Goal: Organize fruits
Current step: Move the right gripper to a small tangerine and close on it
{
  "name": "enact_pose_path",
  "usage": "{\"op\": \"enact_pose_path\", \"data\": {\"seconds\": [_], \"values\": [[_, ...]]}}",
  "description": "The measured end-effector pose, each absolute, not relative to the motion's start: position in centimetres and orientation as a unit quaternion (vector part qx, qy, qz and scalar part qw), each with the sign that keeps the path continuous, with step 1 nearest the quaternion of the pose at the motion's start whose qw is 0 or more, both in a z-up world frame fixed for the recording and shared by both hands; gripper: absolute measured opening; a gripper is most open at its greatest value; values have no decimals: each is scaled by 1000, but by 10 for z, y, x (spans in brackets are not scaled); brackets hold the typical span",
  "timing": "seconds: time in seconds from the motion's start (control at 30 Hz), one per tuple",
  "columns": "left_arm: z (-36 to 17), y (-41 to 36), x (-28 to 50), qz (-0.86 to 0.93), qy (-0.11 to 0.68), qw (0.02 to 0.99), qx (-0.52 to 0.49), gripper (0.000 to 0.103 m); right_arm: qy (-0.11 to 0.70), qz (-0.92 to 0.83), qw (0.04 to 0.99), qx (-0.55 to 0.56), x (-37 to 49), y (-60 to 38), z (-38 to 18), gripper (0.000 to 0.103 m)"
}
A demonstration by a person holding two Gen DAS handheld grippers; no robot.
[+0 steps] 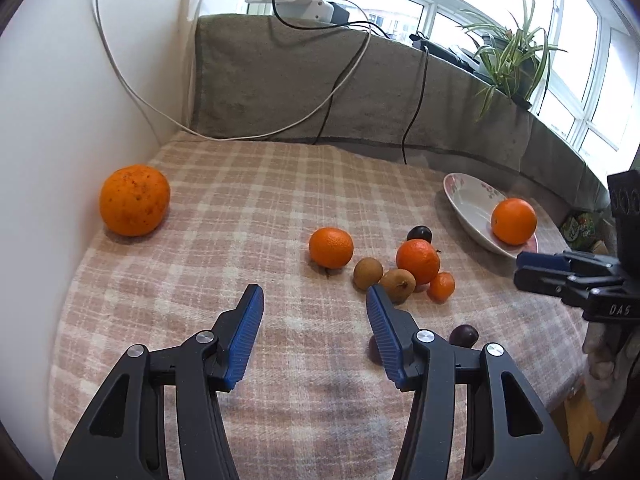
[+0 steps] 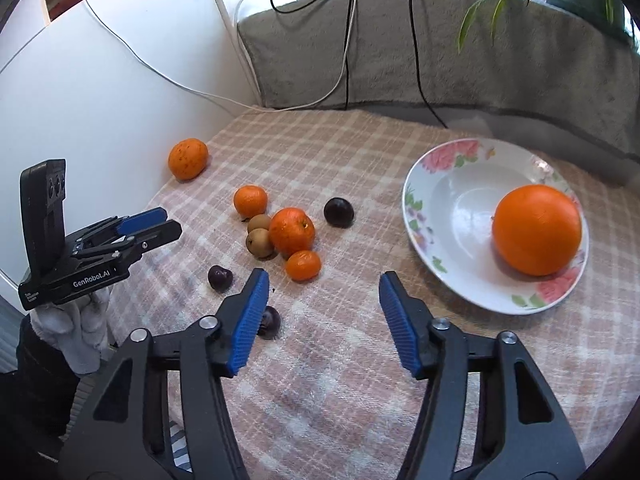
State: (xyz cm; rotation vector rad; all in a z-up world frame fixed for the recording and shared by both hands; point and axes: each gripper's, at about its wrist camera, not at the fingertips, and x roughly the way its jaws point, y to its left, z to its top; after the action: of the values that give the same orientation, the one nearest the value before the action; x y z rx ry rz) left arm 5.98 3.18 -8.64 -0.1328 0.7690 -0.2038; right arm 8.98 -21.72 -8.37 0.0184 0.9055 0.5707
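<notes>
One orange sits in the bowl. My left tongs and right tongs both gape, released; I'd grab a tangerine next.

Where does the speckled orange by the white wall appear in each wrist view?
Left wrist: speckled orange sits far left, beside the wall.
Right wrist: the same orange lies upper left, far from the gripper.
Shared landmark: the flowered plate holding a smooth orange.

plaid cloth | grey blanket | plant (spidery) | cables
</notes>
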Motion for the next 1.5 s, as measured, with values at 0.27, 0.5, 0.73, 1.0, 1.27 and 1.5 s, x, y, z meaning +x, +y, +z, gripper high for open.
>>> {"op": "enact_pose_path", "data": {"seconds": [0.27, 0.5, 0.73, 1.0, 1.27, 1.5], "values": [[-97, 36, 80, -105, 388, 912, -85, 49, 450, 284, 846, 14, 103, -205, -103, 52], [-103, 35, 97, -116, 399, 905, -97, 47, 461, 292, 838, 6, 113, -190, -114, 47], [-108, 31, 119, -129, 408, 896, -117, 47, 467, 297, 833, 2, 119, -183, -120, 45], [-116, 25, 133, -134, 423, 888, -121, 46, 474, 299, 828, -2, 123, -176, -126, 41], [-120, 23, 141, -137, 433, 882, -127, 42, 481, 298, 825, -3, 128, -173, -132, 35], [-124, 21, 144, -142, 440, 877, -129, 39, 486, 294, 823, -9, 130, -170, -134, 31]]}}
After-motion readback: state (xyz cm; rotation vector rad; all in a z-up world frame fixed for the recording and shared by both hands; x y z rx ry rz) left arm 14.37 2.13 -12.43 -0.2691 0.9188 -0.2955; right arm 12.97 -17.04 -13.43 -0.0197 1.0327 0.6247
